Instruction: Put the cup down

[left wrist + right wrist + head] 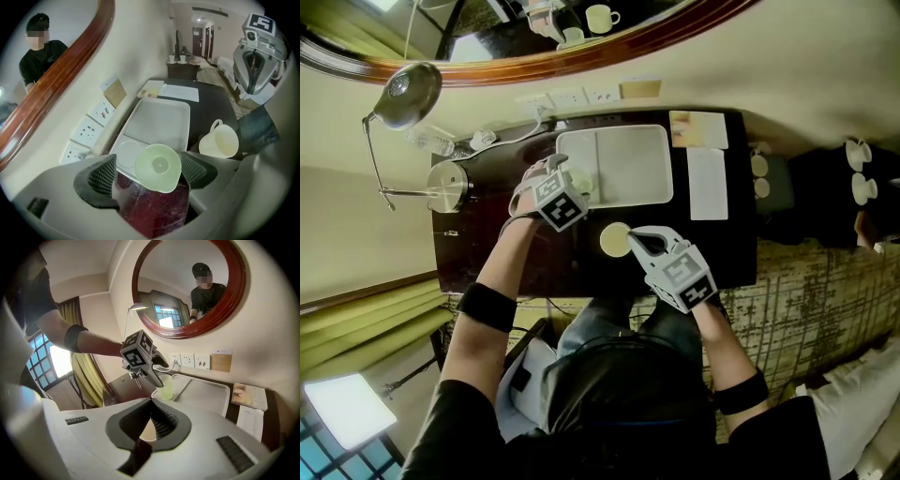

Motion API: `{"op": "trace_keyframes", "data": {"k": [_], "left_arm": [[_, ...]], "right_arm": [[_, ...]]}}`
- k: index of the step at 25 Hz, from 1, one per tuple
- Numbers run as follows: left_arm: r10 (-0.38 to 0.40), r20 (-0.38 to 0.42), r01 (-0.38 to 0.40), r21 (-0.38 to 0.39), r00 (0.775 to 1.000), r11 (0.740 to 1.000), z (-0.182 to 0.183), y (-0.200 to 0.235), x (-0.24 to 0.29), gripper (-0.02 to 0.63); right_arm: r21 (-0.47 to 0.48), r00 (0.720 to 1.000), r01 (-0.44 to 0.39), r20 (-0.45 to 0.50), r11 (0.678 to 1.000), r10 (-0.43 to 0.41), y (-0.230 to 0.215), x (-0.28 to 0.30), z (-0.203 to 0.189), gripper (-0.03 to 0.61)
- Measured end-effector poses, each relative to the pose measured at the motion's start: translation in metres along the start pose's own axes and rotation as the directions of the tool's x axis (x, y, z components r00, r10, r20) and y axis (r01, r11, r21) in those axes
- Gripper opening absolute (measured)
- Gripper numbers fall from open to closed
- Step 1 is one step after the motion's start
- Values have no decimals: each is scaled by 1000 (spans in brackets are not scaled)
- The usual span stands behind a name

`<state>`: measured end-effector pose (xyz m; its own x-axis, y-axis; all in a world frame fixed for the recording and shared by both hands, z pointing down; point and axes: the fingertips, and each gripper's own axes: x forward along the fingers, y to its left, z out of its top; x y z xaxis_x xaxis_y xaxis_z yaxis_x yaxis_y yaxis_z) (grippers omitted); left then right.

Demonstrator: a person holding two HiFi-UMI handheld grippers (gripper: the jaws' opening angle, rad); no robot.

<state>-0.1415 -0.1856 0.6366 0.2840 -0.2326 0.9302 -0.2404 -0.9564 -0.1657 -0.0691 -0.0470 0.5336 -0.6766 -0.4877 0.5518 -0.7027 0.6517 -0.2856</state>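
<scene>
Left gripper: jaws spread wide, pointing steeply down over the near-left corner of the white tray; marker cube on top. Between the jaws, with a gap at the left pad, a pale green cup, upright and mouth up, standing on that corner of the tray beside a shallow round recess. Right gripper: jaws pressed together, pinching the rim of a cream cup with a loop handle, just off the tray's near edge over the dark counter; whether its base touches the counter cannot be told. The two cups are near one another, apart, with the tray's edge between them. Tray: rectangular, raised rim, a ridge dividing a narrow left section from a wide right one, otherwise bare. Right of the tray, on the counter: one white sheet, with a printed card behind it against the wall. Further right: more cream cups. Left of the tray: a round metal vessel and a domed lamp on a thin stem. Behind the tray, on the wall: a row of white sockets, and above them a round mirror in a brown wooden frame, a person in black reflected in it.
</scene>
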Motion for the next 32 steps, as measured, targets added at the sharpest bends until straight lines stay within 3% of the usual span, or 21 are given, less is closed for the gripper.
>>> {"op": "trace_keyframes", "data": {"k": [9,14,18,24,27,32], "left_arm": [[102,56,-100,-46,993,994,8,-1,-63,428],[147,169,-112,-198,975,974,31,-18,-108,325],[216,210,-148,-298,953,943,38,-38,-130,166],[317,258,-178,-446,913,877,43,-65,-157,6],[355,278,-165,-531,893,831,41,-79,-173,0],[430,302,-128,-676,851,726,33,-101,-195,0]], "right_arm": [[-21,1000,-16,-20,1000,16,-8,-6,-5,2],[-64,999,-47,-27,997,46,-16,-17,2,2],[-100,997,-73,-19,992,71,-21,-27,4,2],[-142,996,-79,-45,987,73,-33,-38,-10,2],[-162,995,-91,-52,983,84,-30,-45,-12,2],[-196,993,-106,-65,975,95,-26,-57,-15,2]]}}
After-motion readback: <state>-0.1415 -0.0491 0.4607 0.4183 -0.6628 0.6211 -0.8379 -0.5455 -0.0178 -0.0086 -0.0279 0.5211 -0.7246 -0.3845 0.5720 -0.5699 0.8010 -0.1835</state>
